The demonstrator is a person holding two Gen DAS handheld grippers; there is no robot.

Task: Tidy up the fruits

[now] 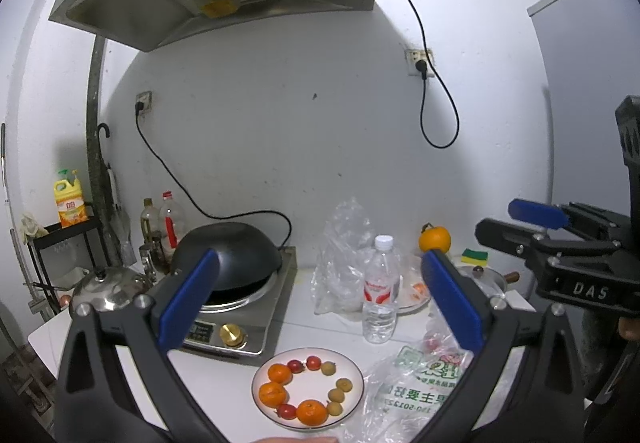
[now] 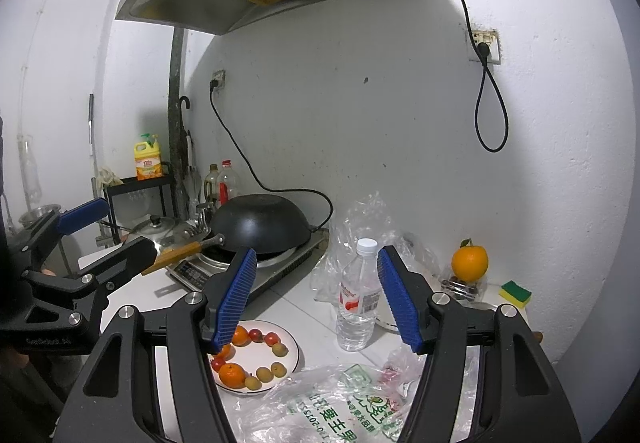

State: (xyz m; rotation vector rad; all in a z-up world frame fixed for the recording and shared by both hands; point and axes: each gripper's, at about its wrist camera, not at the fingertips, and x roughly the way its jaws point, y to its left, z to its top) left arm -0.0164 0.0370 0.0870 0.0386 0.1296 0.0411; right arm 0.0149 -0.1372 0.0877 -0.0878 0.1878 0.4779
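Fruit plate [image 1: 356,371] below open left hand-held gripper [image 1: 320,299]

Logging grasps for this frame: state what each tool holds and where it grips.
Nothing is held. The left tool and the right tool are both open and empty, above the plate of fruit.

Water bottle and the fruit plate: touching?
Apart. The left wrist view shows bare counter between the water bottle base and the plate rim.

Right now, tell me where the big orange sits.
The big orange sits at the counter's back right by the wall, right of the water bottle, left of the sponge.
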